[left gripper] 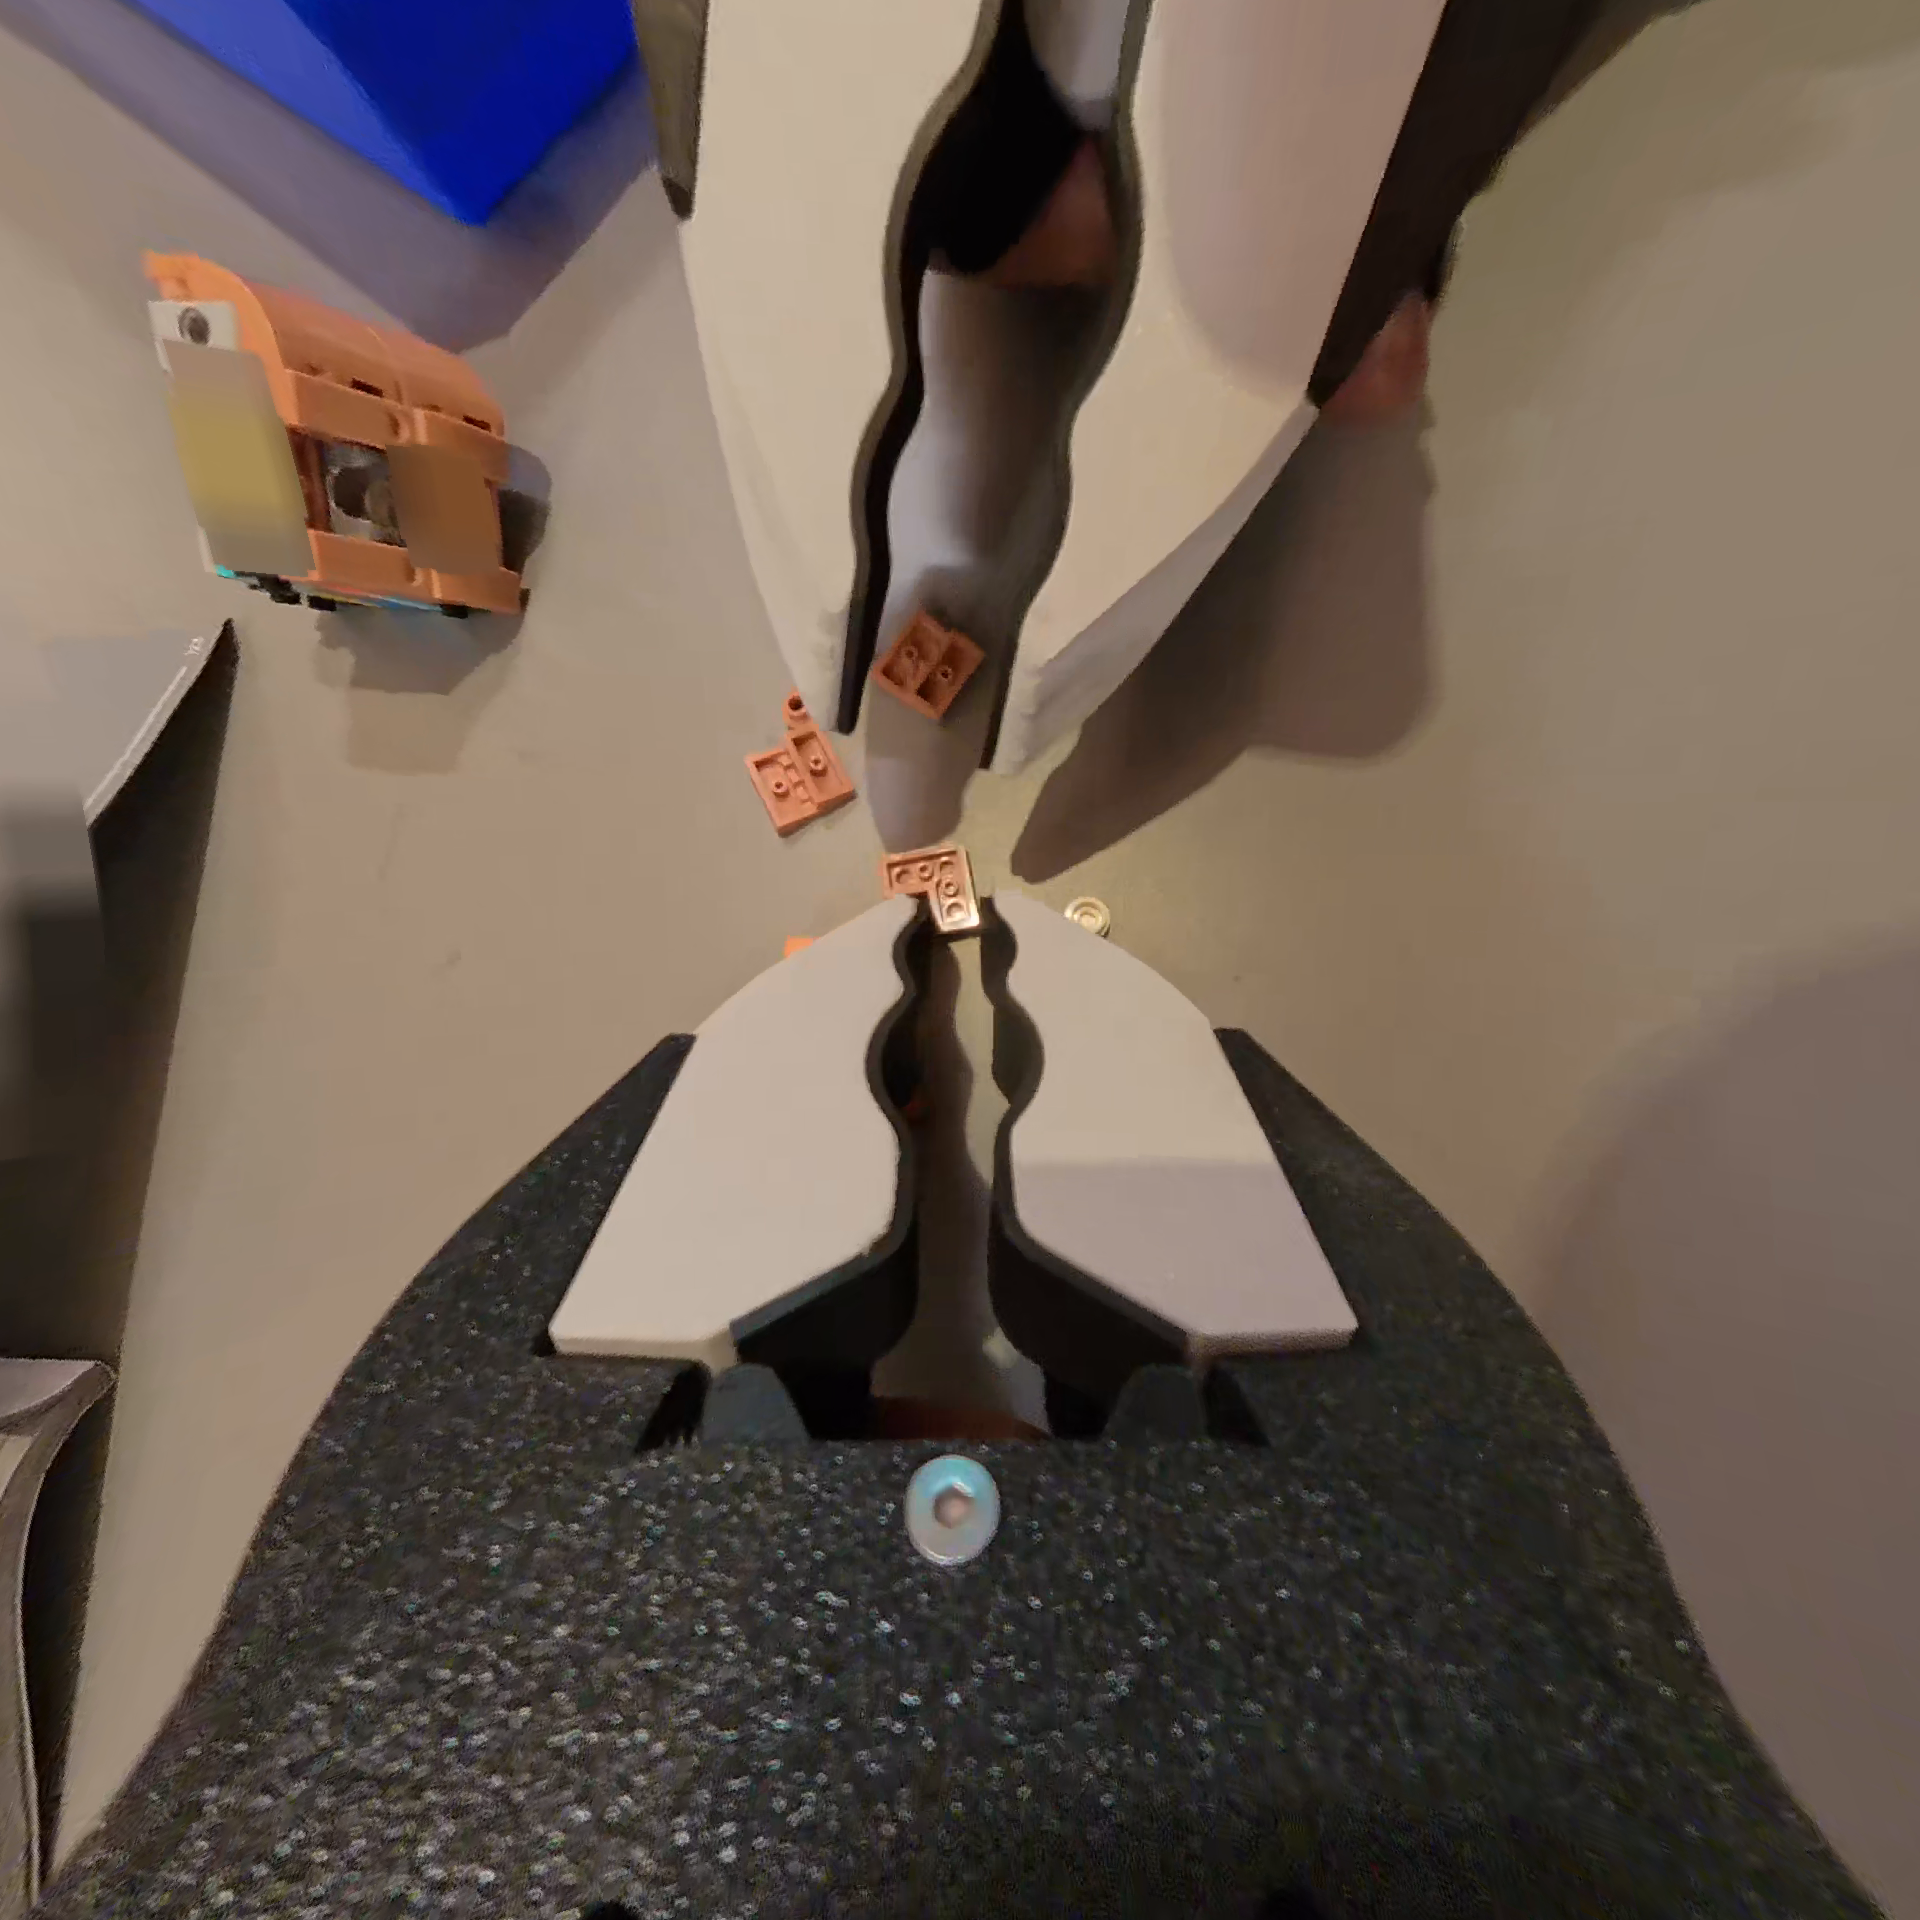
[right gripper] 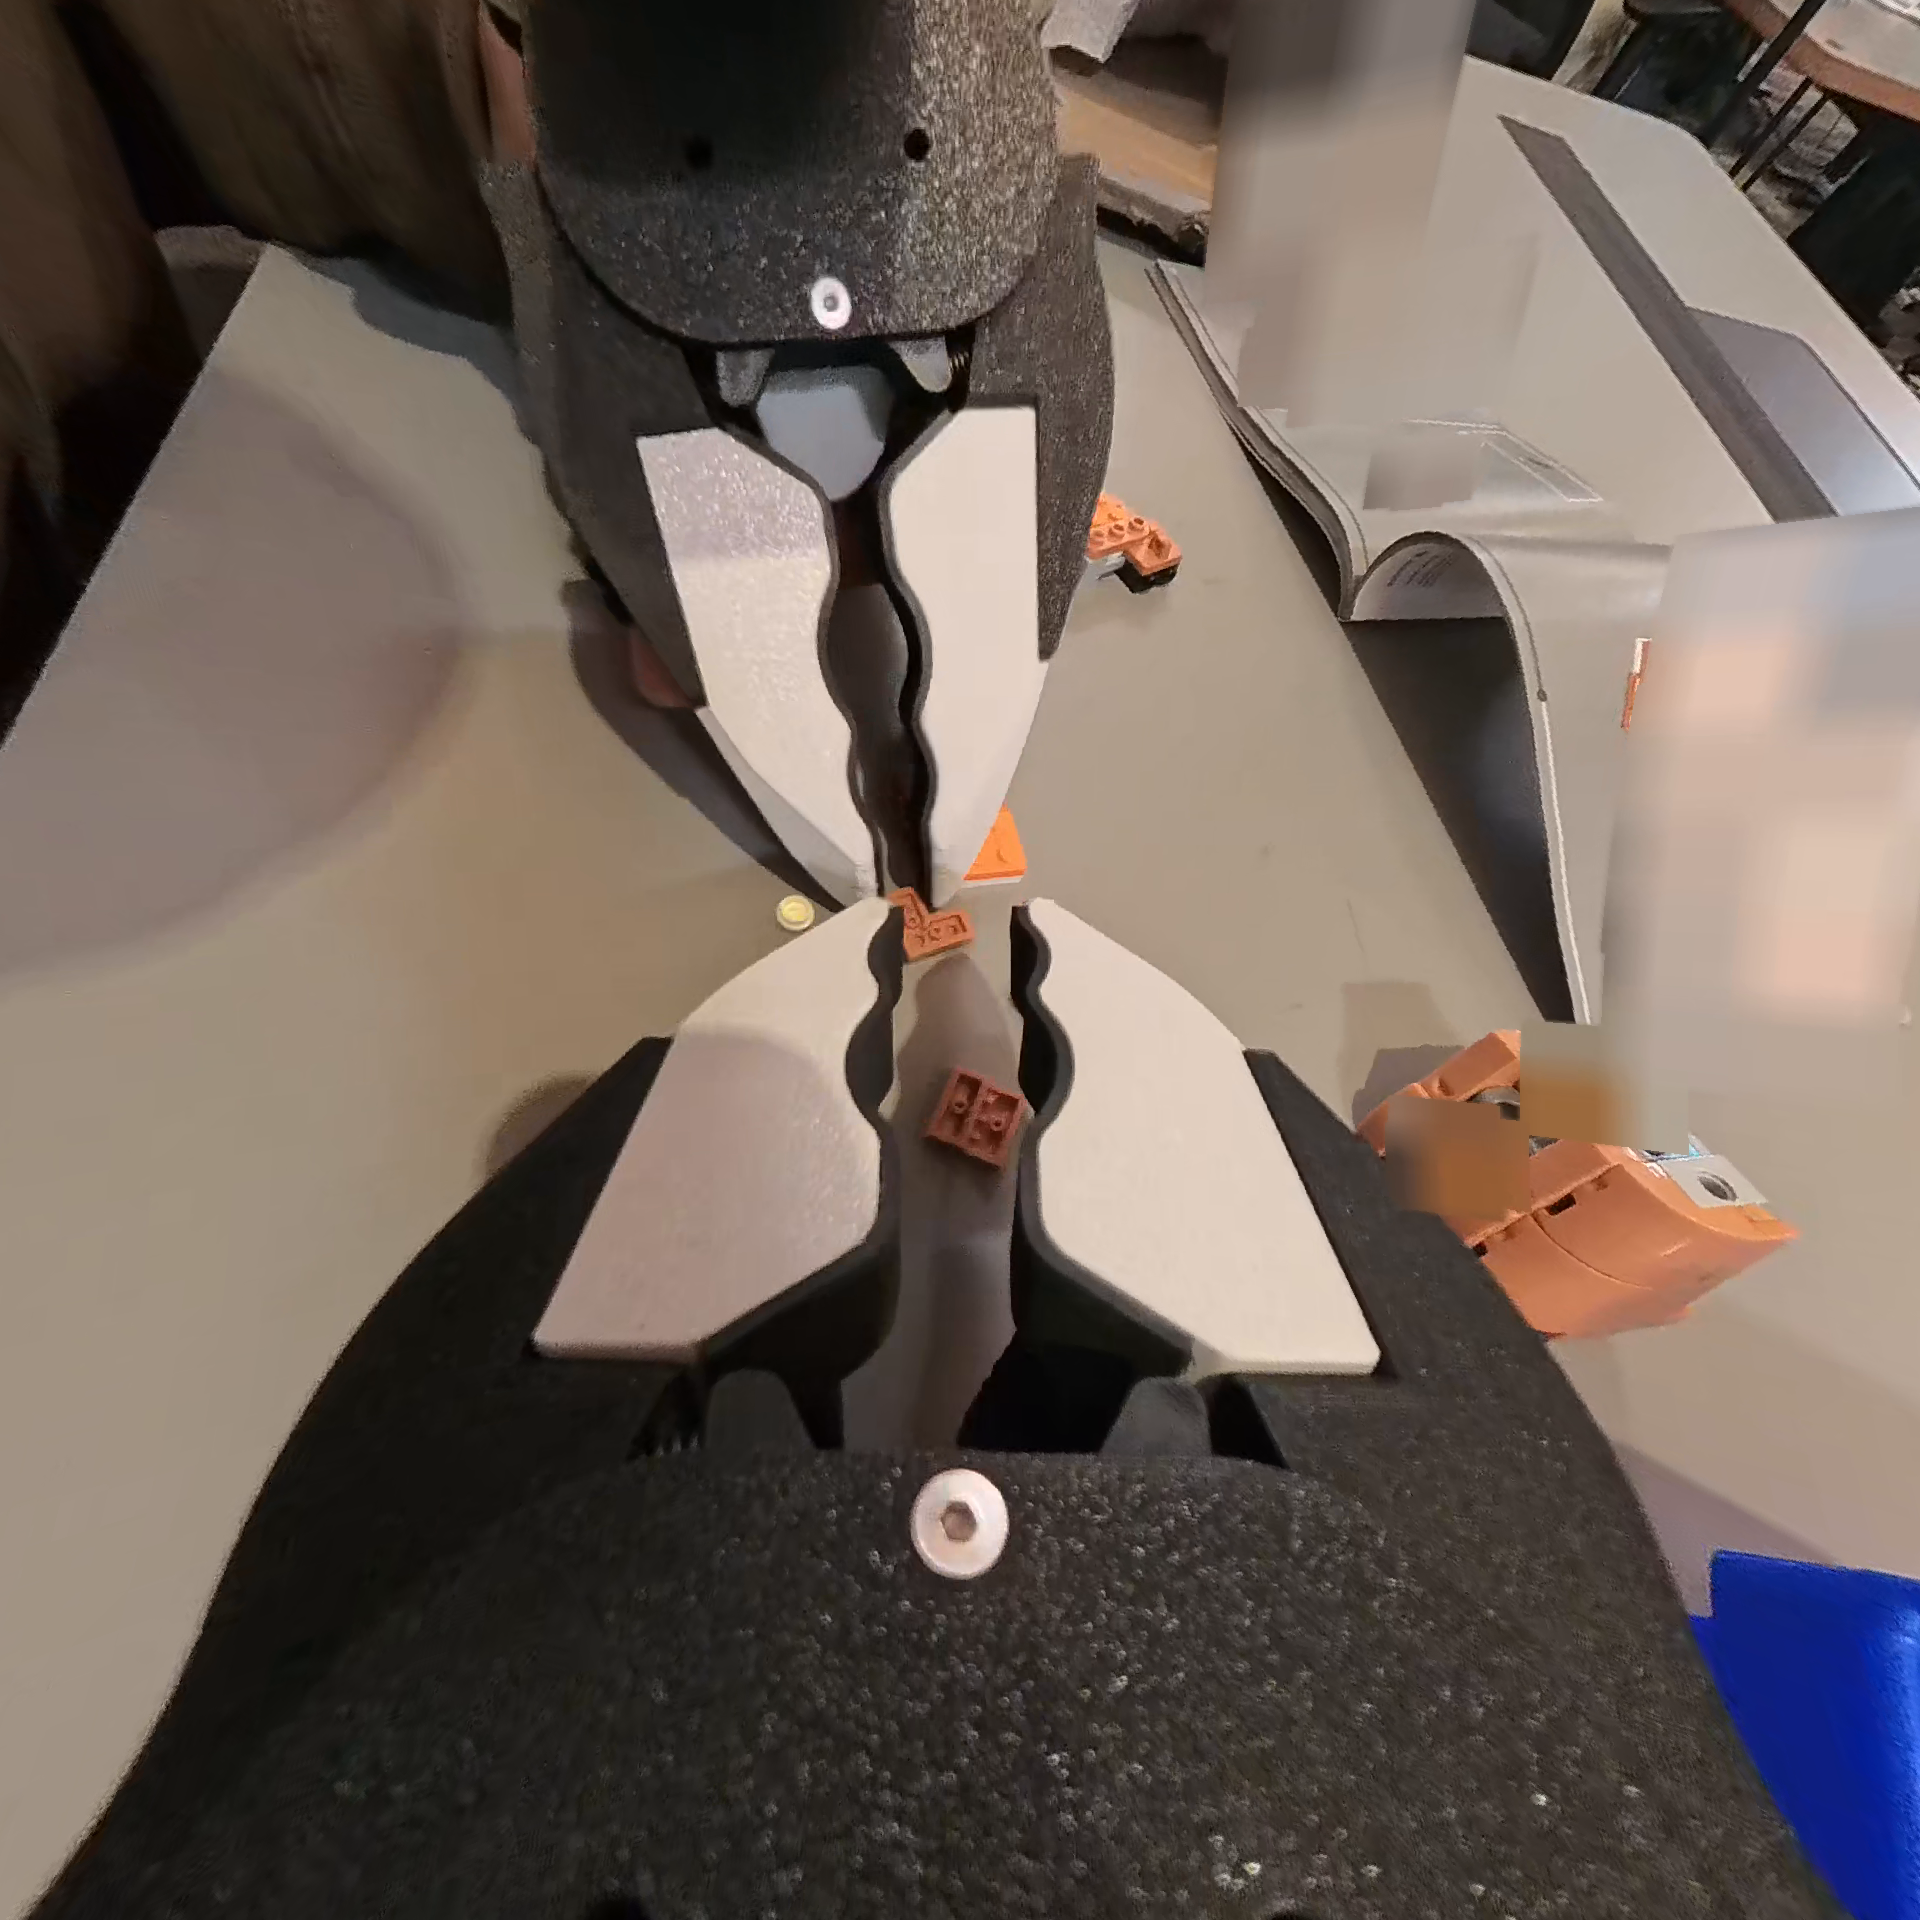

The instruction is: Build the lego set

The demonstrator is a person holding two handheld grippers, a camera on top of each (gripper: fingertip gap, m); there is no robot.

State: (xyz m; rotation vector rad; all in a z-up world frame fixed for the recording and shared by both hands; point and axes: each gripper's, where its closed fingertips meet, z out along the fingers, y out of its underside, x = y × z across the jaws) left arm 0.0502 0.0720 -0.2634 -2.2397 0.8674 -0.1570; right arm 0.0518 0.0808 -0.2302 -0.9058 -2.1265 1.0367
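My left gripper (left gripper: 954,914) is shut on a small orange L-shaped plate (left gripper: 928,878) by one of its arms. The right wrist view shows the same plate (right gripper: 935,930) at the left gripper's tips (right gripper: 906,888). My right gripper (right gripper: 948,920) is open and faces the left one tip to tip, with the L-shaped plate just inside its fingertips. An orange 2x2 plate (right gripper: 977,1132) lies on the table between the right fingers. It also shows in the left wrist view (left gripper: 928,665), with the right gripper (left gripper: 923,738) around it.
A partly built orange model (left gripper: 343,457) (right gripper: 1558,1226) lies on the grey table. Beside the grippers are loose orange plates (left gripper: 798,779), a small round pale stud (left gripper: 1088,914) (right gripper: 792,912), an orange plate (right gripper: 997,852) and a small assembly (right gripper: 1132,540). There is also a blue bin (left gripper: 468,94) and an open booklet (right gripper: 1455,540).
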